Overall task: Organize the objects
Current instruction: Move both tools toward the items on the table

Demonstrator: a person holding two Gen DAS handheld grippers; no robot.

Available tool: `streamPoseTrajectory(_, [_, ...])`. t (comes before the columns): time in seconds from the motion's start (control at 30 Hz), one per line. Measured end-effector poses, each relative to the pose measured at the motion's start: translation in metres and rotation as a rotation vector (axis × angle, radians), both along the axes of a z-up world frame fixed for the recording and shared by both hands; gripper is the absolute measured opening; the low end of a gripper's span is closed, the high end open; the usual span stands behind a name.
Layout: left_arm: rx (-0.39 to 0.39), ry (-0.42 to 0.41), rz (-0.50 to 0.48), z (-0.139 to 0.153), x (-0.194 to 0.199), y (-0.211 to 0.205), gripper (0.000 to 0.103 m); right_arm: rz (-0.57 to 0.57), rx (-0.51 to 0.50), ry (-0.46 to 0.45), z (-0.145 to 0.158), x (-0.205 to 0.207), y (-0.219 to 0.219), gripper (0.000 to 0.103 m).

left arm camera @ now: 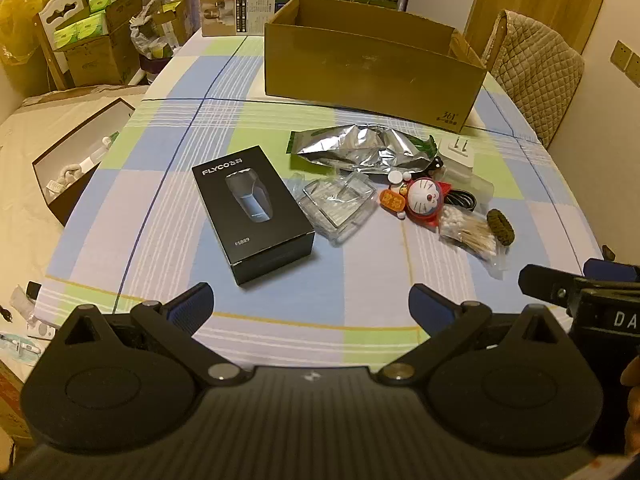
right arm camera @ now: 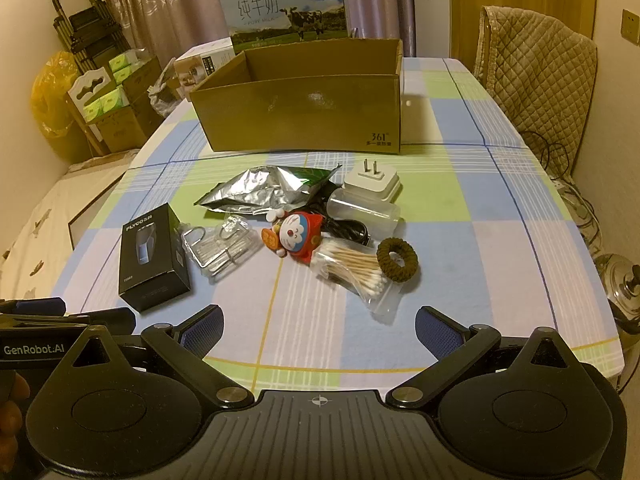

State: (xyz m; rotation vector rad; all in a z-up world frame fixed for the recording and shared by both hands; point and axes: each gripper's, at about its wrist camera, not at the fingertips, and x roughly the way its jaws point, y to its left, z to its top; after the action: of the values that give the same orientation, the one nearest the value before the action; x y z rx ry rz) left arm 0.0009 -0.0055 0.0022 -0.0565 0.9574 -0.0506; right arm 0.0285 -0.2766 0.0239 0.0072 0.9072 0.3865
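- Both grippers were held above the near edge of the table (right arm camera: 500, 128), angled down toward the clutter. The left gripper (left arm camera: 310, 304) was seen with jaws spread wide and nothing between them; the right gripper (right arm camera: 320, 326) likewise, wide apart and empty.
- The cardboard box (right arm camera: 300, 120) was found at the far side of the table, open-topped; no contents were visible from either view, though the floor of the box was hidden.
- Progress was judged as nil: all loose items were still on the checked cloth, none gripped.
- Items left: the black FLYCO shaver box (left arm camera: 252, 210) at the left; a clear plastic tray (left arm camera: 340, 208) just beside it; a foil pouch (left arm camera: 360, 148) behind; a white plug adapter (right arm camera: 372, 180); a Doraemon toy (right arm camera: 298, 236); a bag of cotton swabs (right arm camera: 352, 266); a brown hair tie (right arm camera: 397, 260) touching that bag; a black cable (right arm camera: 352, 232), partly hidden.
- The shaver box was lying flat, printed face up. In the left wrist view its long axis ran from far-left to near-right, brand name at the far end.
- The foil pouch lay flat, long axis roughly across the table.
- The swab bag's long axis ran diagonally, sticks pointing toward the hair tie.
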Motion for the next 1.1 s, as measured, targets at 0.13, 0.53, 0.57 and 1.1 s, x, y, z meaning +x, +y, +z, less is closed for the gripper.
streamPoseTrajectory(0.13, [0.001,-0.001,0.001,0.0009,-0.0005,-0.0009,0.102,-0.001,0.001,0.000,-0.0004,0.0003,0.0000,0.100])
streamPoseTrajectory(0.53, [0.001,-0.001,0.005,0.0013,-0.0001,-0.0014,0.102,-0.001,0.001,-0.002,0.0003,0.0008,-0.0010,0.100])
streamPoseTrajectory(0.57, [0.000,0.000,0.006,0.0013,0.0000,-0.0012,0.102,-0.001,0.001,-0.003,0.0003,0.0009,-0.0011,0.100])
streamPoseTrajectory(1.1, [-0.001,0.003,0.005,0.0027,0.0016,-0.0031,0.102,-0.001,0.003,-0.005,-0.0009,0.0021,-0.0019,0.100])
